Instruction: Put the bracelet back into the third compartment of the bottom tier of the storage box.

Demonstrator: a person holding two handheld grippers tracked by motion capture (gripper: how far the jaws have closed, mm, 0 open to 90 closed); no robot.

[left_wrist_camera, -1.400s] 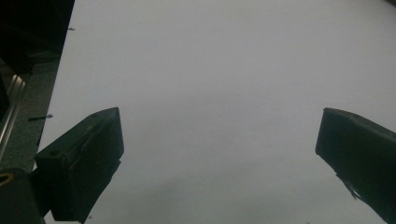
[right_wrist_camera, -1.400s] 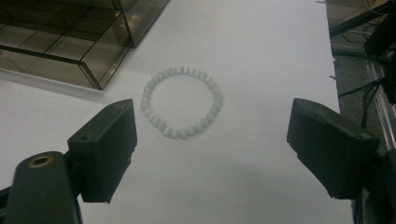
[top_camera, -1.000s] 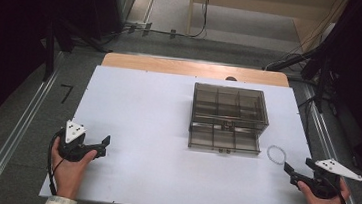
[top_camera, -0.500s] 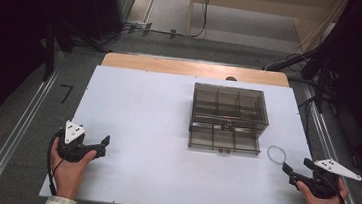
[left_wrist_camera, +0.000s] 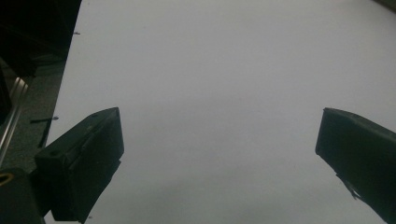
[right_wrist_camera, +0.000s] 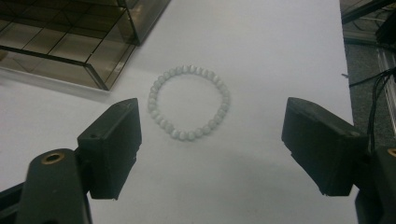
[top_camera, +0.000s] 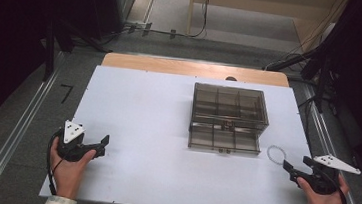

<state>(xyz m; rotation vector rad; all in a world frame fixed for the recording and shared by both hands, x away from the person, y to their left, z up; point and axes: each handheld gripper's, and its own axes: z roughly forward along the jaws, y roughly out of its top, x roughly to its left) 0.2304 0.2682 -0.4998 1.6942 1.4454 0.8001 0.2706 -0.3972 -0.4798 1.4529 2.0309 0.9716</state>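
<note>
Nothing picked up yet: bead bracelet (right_wrist_camera: 188,102) lies flat on the white table (top_camera: 138,108) near the right edge, just right of the smoky clear drawer box (top_camera: 227,119). Right gripper (right_wrist_camera: 212,147) is wide open, bracelet just beyond its jaws. Left gripper (left_wrist_camera: 219,154) wide open too, over bare table near left; grasp and whatever follows are still to do.
</note>
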